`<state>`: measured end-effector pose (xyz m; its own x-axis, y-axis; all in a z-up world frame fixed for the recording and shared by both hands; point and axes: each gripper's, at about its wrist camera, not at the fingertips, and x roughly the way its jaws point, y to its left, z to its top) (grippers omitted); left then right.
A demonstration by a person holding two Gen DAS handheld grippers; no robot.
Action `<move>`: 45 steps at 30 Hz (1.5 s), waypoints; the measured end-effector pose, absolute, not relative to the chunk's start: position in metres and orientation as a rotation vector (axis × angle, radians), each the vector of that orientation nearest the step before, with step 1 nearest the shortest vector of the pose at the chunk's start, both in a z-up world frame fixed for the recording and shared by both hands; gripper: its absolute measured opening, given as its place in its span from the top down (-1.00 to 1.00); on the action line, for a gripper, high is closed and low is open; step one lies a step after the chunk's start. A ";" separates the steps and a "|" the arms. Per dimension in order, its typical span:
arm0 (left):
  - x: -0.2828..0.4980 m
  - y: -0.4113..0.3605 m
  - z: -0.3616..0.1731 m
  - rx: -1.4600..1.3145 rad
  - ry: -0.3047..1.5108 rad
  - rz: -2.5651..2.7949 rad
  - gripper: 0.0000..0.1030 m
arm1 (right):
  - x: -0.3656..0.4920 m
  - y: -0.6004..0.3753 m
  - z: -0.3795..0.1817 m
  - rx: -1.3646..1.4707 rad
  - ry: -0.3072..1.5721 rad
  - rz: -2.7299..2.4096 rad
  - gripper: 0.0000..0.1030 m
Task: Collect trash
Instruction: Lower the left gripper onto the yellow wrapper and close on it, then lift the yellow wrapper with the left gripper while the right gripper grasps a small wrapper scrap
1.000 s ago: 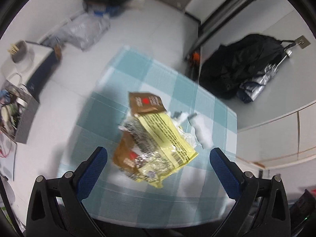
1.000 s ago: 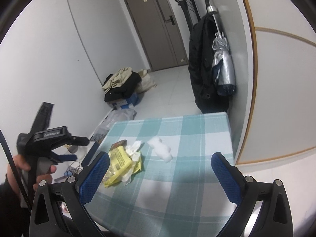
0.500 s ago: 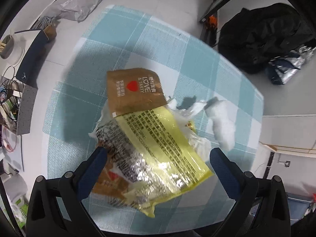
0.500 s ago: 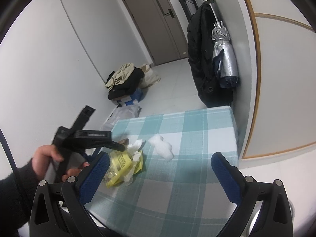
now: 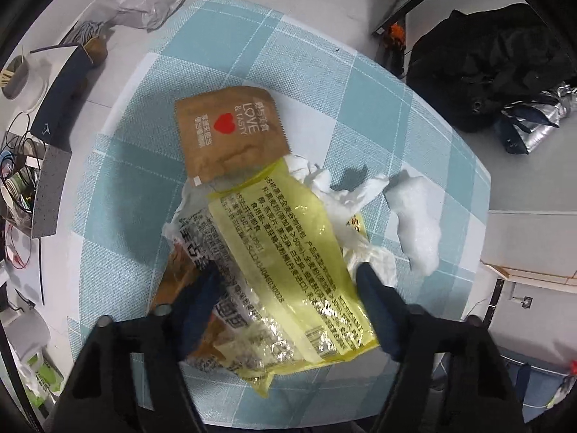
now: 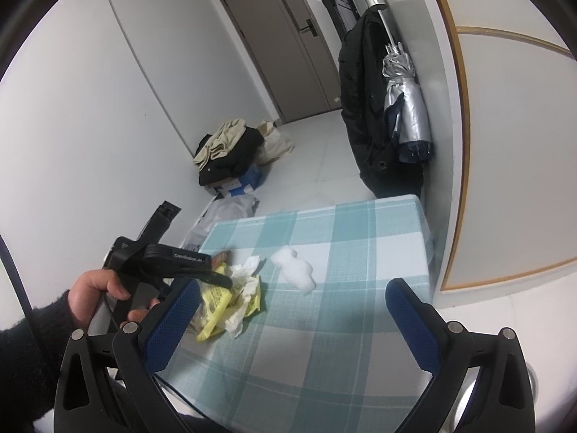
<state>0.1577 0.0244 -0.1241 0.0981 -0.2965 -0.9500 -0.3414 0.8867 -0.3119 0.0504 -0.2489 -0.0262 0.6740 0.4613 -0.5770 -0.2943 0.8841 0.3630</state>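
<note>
Now L gripper [image 5: 286, 276] astride yellow wrapper [image 5: 288, 252].

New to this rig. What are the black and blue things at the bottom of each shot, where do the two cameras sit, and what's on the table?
No robot arm here: a person carries a hand-held tool in each hand, each ending in two-finger tongs with blue pads. A fisheye camera on each tool looks forward along its fingers, so the tongs fill the bottom of each view.

The left view looks steeply down on the checked tablecloth. The left tongs straddle a yellow wrapper in a heap with a silver printed wrapper, a brown packet and crumpled tissue. Their jaws have just been closing, with the yellow wrapper between them; a firm grip is not yet clear.

The right view is shallower. The right tongs are open and hold nothing. It shows the person's hand on the left tool, and a white wad lying apart from the heap.
</note>
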 end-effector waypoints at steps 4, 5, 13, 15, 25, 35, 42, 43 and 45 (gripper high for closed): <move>0.142 0.029 -0.120 -0.549 1.469 -0.003 -0.15 | 0.049 -0.247 -0.027 0.237 0.714 0.423 -1.00; 0.139 0.031 -0.118 -0.552 1.464 -0.010 -0.11 | 0.048 -0.247 -0.027 0.233 0.712 0.417 -1.00; 0.125 0.030 -0.111 -0.619 1.415 -0.062 -0.04 | 0.043 -0.246 -0.030 0.212 0.709 0.391 -1.00; 0.123 0.024 -0.106 -0.621 1.401 -0.078 -0.04 | 0.042 -0.244 -0.030 0.209 0.708 0.383 -1.00; 0.118 0.013 -0.062 -0.652 1.289 -0.219 -0.04 | 0.036 -0.243 -0.034 0.200 0.708 0.347 -1.00; 0.098 0.015 -0.023 -0.699 1.122 -0.395 -0.04 | 0.034 -0.239 -0.037 0.189 0.715 0.330 -1.00; 0.072 0.051 0.000 -0.650 0.921 -0.294 -0.04 | 0.036 -0.219 -0.033 0.120 0.695 0.414 -1.00; 0.070 0.056 0.001 -0.652 0.897 -0.286 -0.04 | 0.038 -0.213 -0.031 0.095 0.689 0.444 -1.00; 0.066 0.068 0.000 -0.659 0.852 -0.269 -0.04 | 0.041 -0.199 -0.028 0.033 0.677 0.501 -1.00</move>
<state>0.0657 0.0684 -0.0002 0.6399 -0.4700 -0.6080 -0.0361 0.7719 -0.6347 0.0409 -0.1989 -0.0275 0.6660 0.4539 -0.5919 -0.4330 0.8814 0.1888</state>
